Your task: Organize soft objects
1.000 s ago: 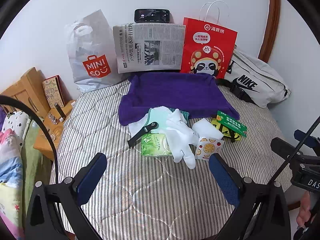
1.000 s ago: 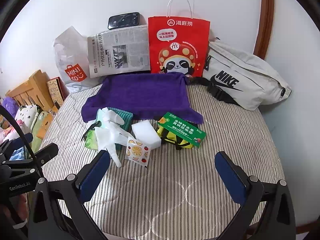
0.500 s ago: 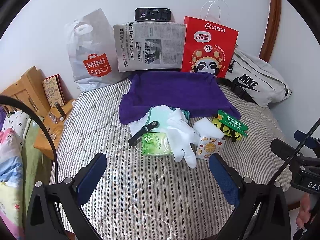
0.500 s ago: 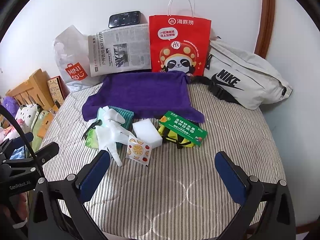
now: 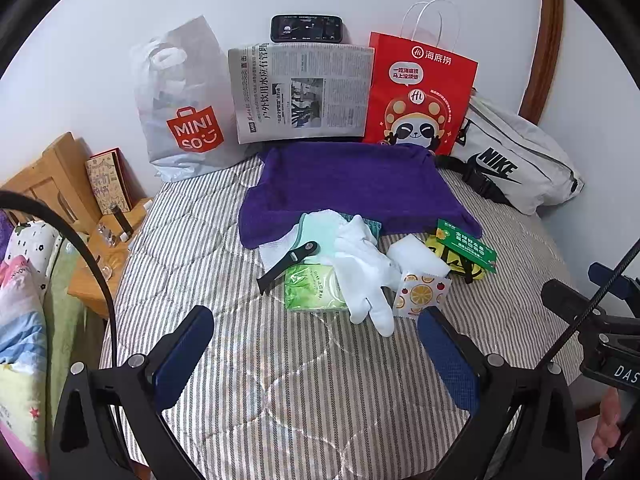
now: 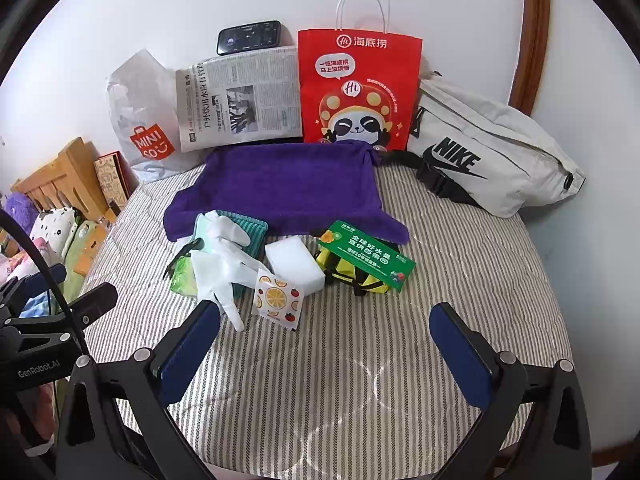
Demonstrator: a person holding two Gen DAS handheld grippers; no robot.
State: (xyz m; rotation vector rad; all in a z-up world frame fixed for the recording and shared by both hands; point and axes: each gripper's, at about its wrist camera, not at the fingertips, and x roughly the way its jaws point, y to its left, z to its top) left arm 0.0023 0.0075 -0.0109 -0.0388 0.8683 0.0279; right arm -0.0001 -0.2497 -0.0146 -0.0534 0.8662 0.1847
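Left tongs (image 5: 314, 350) and right tongs (image 6: 324, 346) (both spread wide, empty) above striped bed (image 6: 360, 380); white glove (image 5: 362, 268) beside sponge (image 6: 295, 263)

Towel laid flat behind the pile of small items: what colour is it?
The towel is solid deep purple with no pattern; the right wrist view shows it best.
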